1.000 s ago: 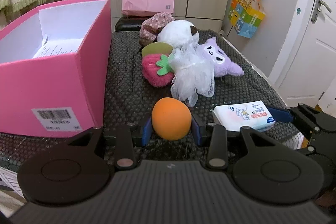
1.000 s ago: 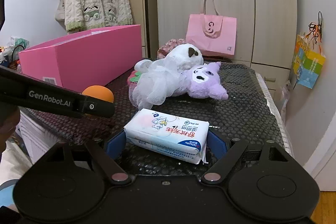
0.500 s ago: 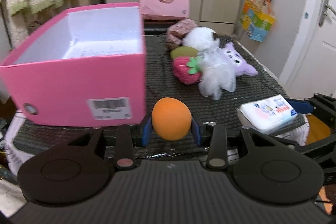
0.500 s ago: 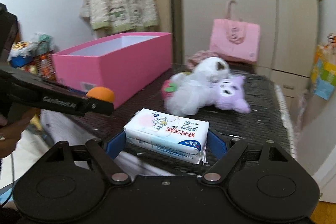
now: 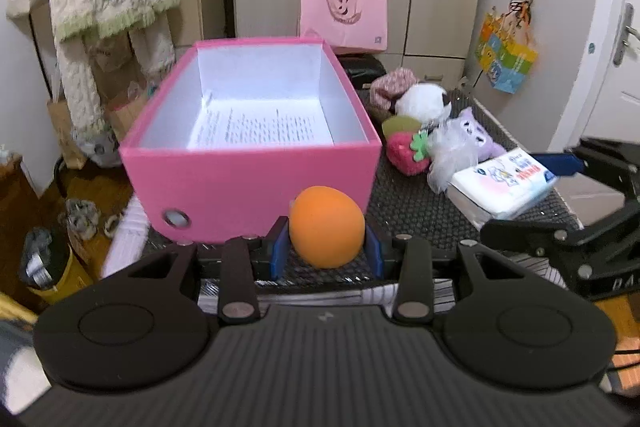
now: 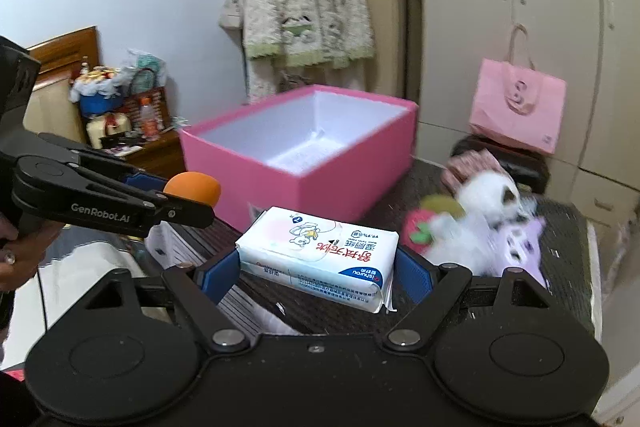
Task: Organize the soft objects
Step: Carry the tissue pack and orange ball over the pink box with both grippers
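The left gripper point(image 5: 327, 251) clamps an orange ball point(image 5: 327, 226) short of the pink box point(image 5: 256, 179); the right gripper point(image 6: 316, 269) grips a tissue pack point(image 6: 320, 251) beside that box.

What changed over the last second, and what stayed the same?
Both grippers rose off the table toward the pink box, whose open inside now shows. The left gripper kept its fingers on the orange ball; the right gripper kept the tissue pack. Nothing was released. The plush toys stayed in their pile.

Dark mesh-textured surface point(image 5: 432, 219) bearing an open pink box point(image 5: 256, 183) and, beside it, a cluster of plush toys point(image 5: 432, 135).
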Available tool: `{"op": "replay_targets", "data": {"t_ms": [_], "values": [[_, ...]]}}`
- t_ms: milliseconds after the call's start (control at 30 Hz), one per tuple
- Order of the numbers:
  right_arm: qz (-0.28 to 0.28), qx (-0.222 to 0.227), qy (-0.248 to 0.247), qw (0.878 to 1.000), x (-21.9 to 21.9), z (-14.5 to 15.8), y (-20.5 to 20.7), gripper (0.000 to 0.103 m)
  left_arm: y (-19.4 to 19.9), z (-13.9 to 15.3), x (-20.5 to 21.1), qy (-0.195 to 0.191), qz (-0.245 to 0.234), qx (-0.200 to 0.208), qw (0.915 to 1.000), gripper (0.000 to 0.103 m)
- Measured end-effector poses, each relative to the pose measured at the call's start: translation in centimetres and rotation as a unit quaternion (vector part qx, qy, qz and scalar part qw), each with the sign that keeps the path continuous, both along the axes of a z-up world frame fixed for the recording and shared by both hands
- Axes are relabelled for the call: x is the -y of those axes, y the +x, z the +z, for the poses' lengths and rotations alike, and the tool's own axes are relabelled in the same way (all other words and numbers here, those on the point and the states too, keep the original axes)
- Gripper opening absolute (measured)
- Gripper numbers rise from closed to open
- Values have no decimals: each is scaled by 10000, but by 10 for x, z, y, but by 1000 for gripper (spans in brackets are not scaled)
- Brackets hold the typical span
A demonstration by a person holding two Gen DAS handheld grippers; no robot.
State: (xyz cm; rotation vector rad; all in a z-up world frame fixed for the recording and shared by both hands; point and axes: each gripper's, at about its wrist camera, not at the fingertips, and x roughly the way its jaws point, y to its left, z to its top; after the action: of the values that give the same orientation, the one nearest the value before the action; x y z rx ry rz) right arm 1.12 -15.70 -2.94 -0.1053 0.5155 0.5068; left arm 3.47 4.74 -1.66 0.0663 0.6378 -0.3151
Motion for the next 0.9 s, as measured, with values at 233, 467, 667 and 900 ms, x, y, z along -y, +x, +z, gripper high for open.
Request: {"op": "replay_targets", "data": {"t_ms": [233, 467, 667, 900], "values": [[263, 286, -288, 9988, -24, 26, 29, 87, 29, 31, -18, -92, -212, 151, 9996, 38], [485, 456, -540, 9963, -48, 34, 99, 87, 100, 31, -23, -356, -211, -185, 9990, 38], [954, 258, -977, 9903, -74, 29, 164, 87, 172, 17, -23, -175, 145, -607, 9979, 38], [1211, -283, -1287, 9839, -92, 14, 217, 87, 218, -2, -27, 177, 322, -1026, 9940, 38]]}}
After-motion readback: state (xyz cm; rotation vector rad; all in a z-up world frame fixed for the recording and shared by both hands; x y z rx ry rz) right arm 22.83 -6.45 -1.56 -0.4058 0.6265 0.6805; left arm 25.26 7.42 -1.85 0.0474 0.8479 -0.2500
